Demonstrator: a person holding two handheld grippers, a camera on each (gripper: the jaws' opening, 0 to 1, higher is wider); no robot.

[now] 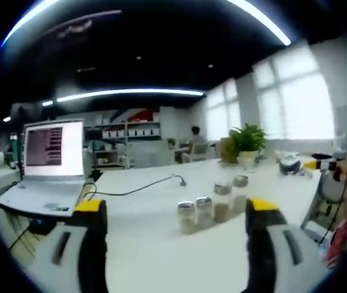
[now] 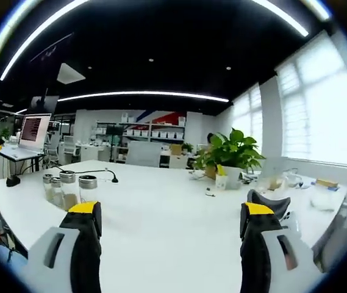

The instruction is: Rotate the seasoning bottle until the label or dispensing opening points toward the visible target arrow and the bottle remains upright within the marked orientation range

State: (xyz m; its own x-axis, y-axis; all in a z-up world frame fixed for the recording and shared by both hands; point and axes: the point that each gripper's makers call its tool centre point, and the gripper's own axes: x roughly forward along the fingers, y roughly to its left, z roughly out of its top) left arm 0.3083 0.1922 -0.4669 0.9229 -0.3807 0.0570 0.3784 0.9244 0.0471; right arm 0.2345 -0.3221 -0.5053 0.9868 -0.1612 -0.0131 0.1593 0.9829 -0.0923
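Note:
Several clear seasoning bottles with silver caps stand upright in a loose row on the white table (image 1: 161, 256); the nearest one (image 1: 186, 217) holds pale powder, and the others (image 1: 222, 202) trail off behind it. My left gripper (image 1: 176, 217) is open, its yellow-tipped jaws wide apart, with the bottles a short way ahead between them. In the right gripper view the same bottles (image 2: 69, 188) stand at the far left of the table (image 2: 173, 244), just beyond the left jaw. My right gripper (image 2: 170, 217) is open and holds nothing.
An open laptop (image 1: 48, 165) sits at the left with a black cable (image 1: 143, 186) trailing across the table. A potted plant (image 2: 231, 155) stands further back, with small items near the right edge (image 2: 319, 189). Shelves and a seated person (image 1: 194, 140) are beyond.

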